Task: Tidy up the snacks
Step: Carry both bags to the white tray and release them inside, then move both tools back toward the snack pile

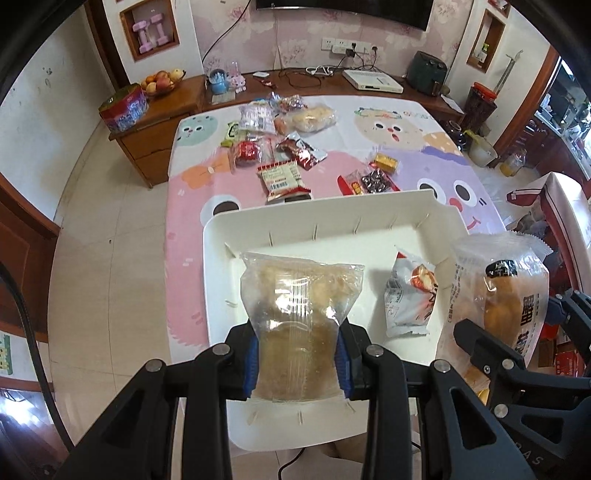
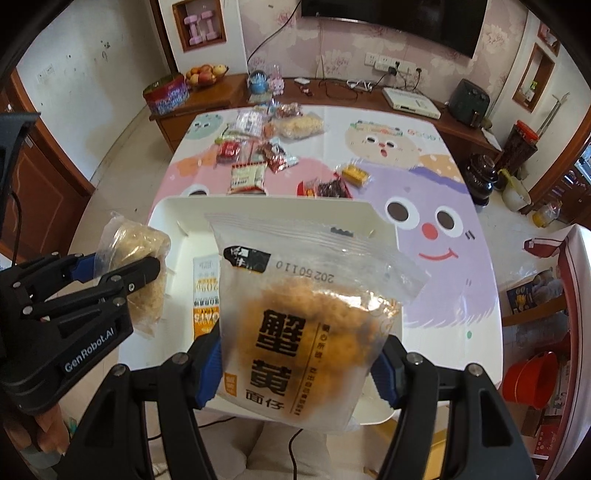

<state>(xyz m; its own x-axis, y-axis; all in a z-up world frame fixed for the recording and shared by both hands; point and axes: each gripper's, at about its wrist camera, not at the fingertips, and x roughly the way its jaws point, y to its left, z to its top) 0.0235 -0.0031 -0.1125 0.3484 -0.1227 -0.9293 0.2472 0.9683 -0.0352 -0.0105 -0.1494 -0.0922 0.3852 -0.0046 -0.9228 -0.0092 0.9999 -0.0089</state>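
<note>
Snacks are going in now: left gripper [image 1: 298,363] squeezes a clear bun bag [image 1: 299,299] and right gripper [image 2: 297,373] squeezes a crab-yolk bag [image 2: 306,325] over the white tray [image 1: 218,280], so next, I think, each must lower and let go.

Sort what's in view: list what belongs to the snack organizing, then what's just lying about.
Job: left tool gripping clear snack bag; right tool gripping printed snack bag; white tray; packet in tray; loose snacks on table.

Lying about: fruit bowl; red tin; dumbbells.
</note>
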